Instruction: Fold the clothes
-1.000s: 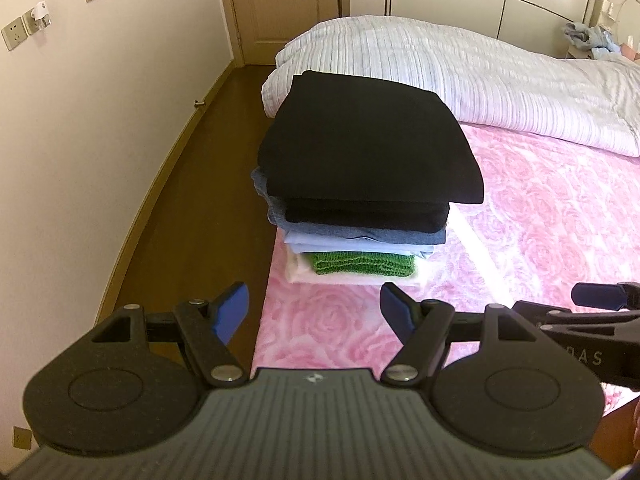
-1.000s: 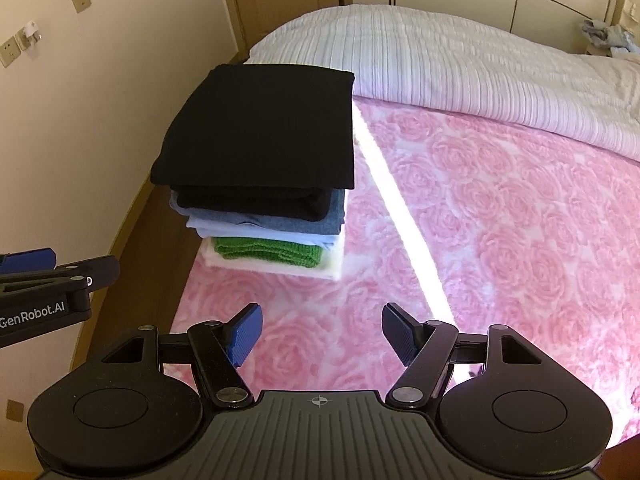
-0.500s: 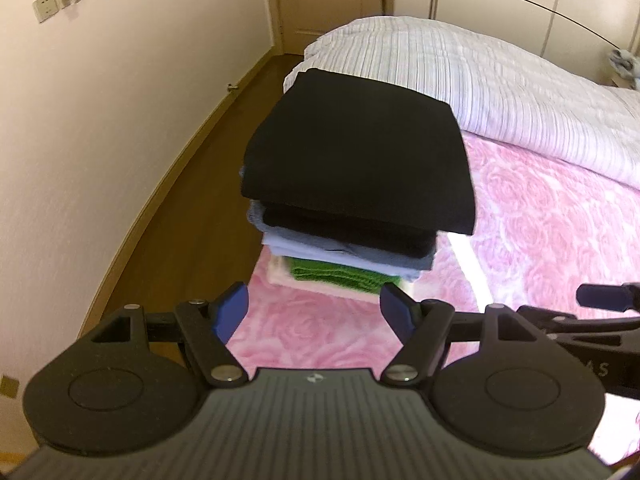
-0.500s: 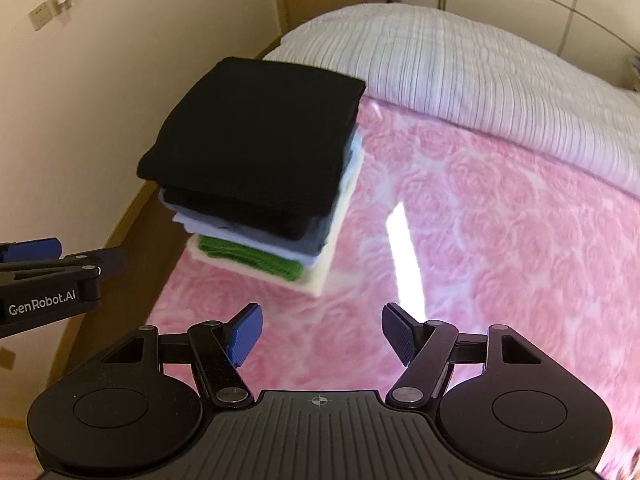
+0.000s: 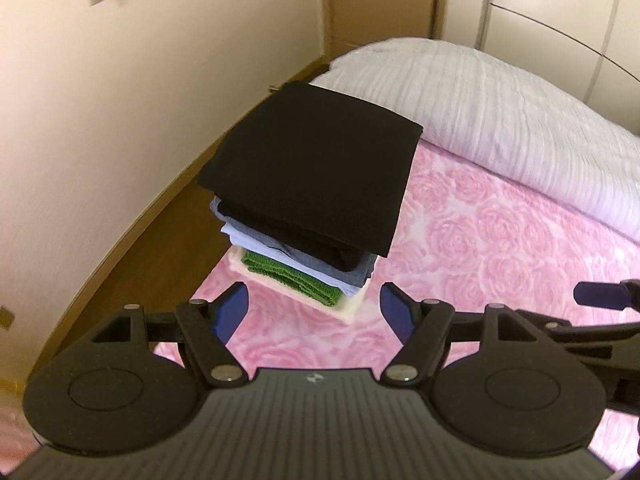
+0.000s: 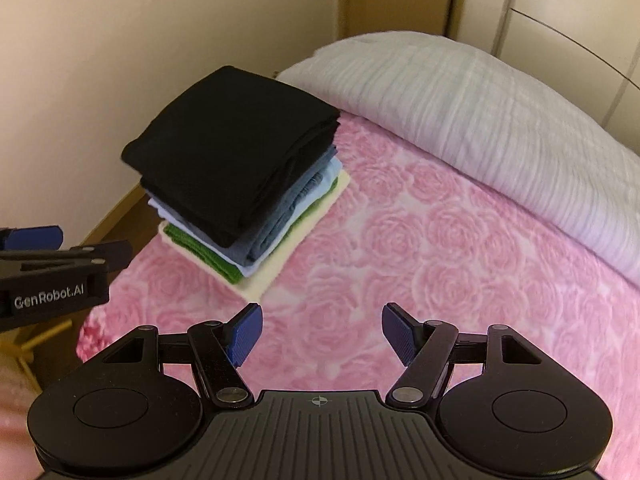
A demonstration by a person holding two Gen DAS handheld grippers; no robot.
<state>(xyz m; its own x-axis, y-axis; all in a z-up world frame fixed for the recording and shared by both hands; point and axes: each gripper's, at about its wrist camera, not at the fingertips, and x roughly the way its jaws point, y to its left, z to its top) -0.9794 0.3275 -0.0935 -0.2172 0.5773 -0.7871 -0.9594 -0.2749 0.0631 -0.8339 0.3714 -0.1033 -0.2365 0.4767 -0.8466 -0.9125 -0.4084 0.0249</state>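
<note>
Pink rose-patterned bedspread [image 6: 420, 240] fills the scene, and both claws hang above it with nothing in them. Left gripper [image 5: 313, 309] has its blue pads spread wide, empty air between them, bedspread showing through the gap. Right gripper [image 6: 322, 330] is just the same: jaws wide apart, gripping nothing. They sit side by side; the left wrist view catches the right one's fingertip at its right edge, the right wrist view shows the left one at its left edge.

Ahead of both sits the stack of folded clothes [image 6: 240, 176], resting near the bed's left edge, apart from either claw. A black garment [image 5: 312, 164] crowns it, blue pieces lie beneath, then a green layer [image 5: 292, 276], and a cream piece [image 6: 280, 256] at the bottom touching the bedspread. Beyond the stack lies a pale striped duvet [image 6: 460, 112], bunched across the bed. Wooden floor [image 5: 132, 264] and a beige wall [image 5: 100, 100] run along the left.
</note>
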